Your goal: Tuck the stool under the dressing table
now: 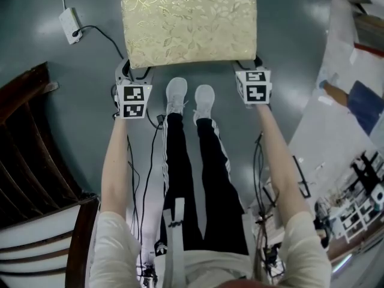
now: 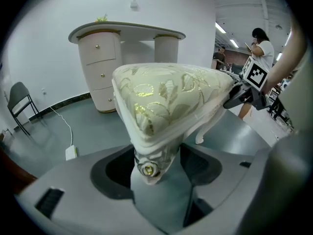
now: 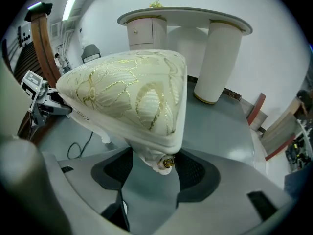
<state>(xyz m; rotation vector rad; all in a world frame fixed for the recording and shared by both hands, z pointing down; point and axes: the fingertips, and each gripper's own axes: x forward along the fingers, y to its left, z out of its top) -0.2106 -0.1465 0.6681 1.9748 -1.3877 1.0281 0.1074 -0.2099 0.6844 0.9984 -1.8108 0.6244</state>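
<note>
Stool [image 1: 189, 23] directly ahead of the person's shoes [image 1: 189, 98]. Left gripper [image 2: 155, 168] clamps its near left corner, right gripper [image 3: 165, 163] its near right corner. Dressing table [image 2: 127, 33] stands beyond the stool, against the wall. Power block [image 1: 71, 24] lies on the floor left of the stool; folding chair [image 2: 19, 99] farther left.

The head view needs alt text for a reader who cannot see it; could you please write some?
From above, a person grips a cream, gold-leaf-patterned stool at its two near corners, left claw on one, right claw on the other. Their white sneakers stand just behind it on a grey floor.
</note>
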